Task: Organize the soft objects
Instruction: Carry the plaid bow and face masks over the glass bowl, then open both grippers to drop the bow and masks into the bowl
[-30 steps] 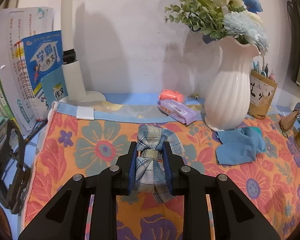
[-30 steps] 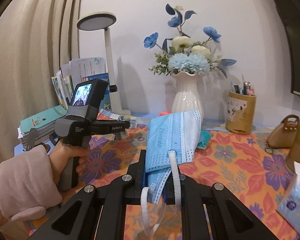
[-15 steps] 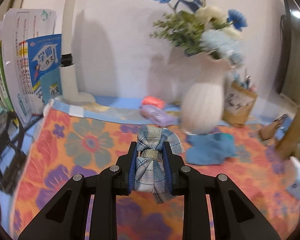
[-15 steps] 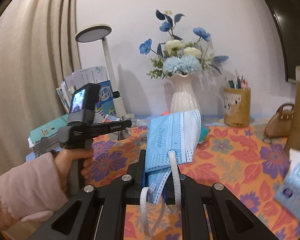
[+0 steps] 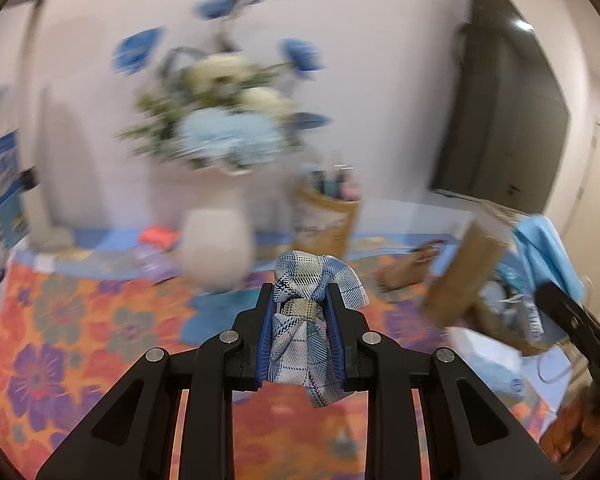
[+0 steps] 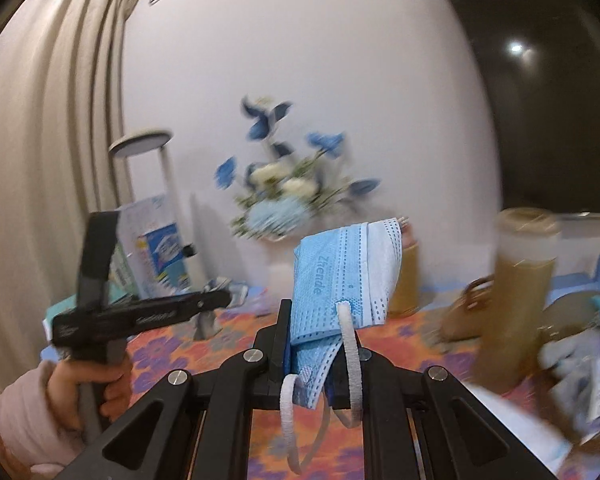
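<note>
My left gripper is shut on a knotted blue-and-white plaid cloth, held up above the floral tablecloth. The knot pokes out past the fingertips. My right gripper is shut on a folded blue face mask, whose white ear loops hang down over the jaws. In the right wrist view the left gripper is at the left, held by a hand in a pink sleeve. A teal cloth lies on the table near the vase.
A white vase of blue and white flowers stands at the back, with a pen holder to its right. A tan cylinder and a small brown bag stand at the right. A desk lamp and books are left.
Both grippers have risen and swung to the right, each keeping its hold. The scene is now motion-blurred and the tan cylinder and the clutter at the right have come into view.
</note>
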### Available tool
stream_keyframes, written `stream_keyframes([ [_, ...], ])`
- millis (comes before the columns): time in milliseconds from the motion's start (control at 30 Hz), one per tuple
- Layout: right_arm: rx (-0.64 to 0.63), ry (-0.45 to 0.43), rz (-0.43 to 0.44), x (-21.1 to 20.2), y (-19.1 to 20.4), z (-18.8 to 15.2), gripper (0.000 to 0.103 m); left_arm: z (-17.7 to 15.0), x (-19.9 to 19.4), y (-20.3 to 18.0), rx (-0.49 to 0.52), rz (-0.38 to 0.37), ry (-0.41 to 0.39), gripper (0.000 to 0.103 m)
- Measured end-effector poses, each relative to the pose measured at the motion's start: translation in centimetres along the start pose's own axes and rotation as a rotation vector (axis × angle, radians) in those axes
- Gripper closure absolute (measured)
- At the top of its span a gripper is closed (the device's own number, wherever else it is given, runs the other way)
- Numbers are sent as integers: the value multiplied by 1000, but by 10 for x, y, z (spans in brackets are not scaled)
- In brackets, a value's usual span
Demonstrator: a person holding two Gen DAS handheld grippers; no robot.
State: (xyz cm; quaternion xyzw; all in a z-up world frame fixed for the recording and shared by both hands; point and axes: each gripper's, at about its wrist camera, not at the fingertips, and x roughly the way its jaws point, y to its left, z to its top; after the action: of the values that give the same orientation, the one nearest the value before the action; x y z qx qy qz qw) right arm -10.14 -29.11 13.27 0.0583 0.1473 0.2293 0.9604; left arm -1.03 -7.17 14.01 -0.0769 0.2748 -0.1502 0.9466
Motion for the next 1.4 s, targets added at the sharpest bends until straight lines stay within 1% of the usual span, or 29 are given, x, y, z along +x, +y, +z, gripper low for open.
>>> stream_keyframes([
  [233,3,-35,-89,-30,-50,27,92,12,19,-89,109,-162,20,80],
  [333,11,-48,-128,-44,-72,39,92,16,29,-117,133,-224,36,80],
  [433,26,-58,-149,-53,-93,52,92,20,38,-142,152,-271,42,80],
  [500,40,-58,-160,-55,-108,62,92,23,42,-156,160,-286,61,80],
  [600,57,-46,-178,-52,-127,75,92,27,51,-176,182,-333,82,80],
  [633,55,-40,-185,-52,-133,78,92,28,55,-185,202,-364,94,80],
  [733,40,-5,-224,-46,-151,87,92,27,63,-204,264,-430,115,80],
  [833,39,29,-253,-40,-169,92,92,25,74,-221,297,-469,137,80],
  [1000,96,121,-293,-22,-208,90,92,19,96,-245,322,-510,174,80],
  [1100,157,191,-314,-10,-232,81,92,10,108,-259,350,-524,187,80],
  [1200,169,253,-359,1,-249,72,92,4,119,-270,362,-538,210,78],
  [1233,185,268,-359,4,-255,69,89,2,122,-273,364,-538,216,73],
  [1267,218,290,-346,6,-262,66,83,0,126,-274,365,-539,219,61],
  [1300,249,312,-328,8,-268,64,77,-2,128,-276,367,-544,227,44],
  [1333,283,334,-304,11,-274,60,55,-3,130,-277,368,-539,236,34],
  [1367,315,355,-282,13,-279,57,29,-5,129,-277,367,-530,235,22],
  [1400,328,366,-284,14,-282,54,22,-6,127,-277,366,-524,222,21],
])
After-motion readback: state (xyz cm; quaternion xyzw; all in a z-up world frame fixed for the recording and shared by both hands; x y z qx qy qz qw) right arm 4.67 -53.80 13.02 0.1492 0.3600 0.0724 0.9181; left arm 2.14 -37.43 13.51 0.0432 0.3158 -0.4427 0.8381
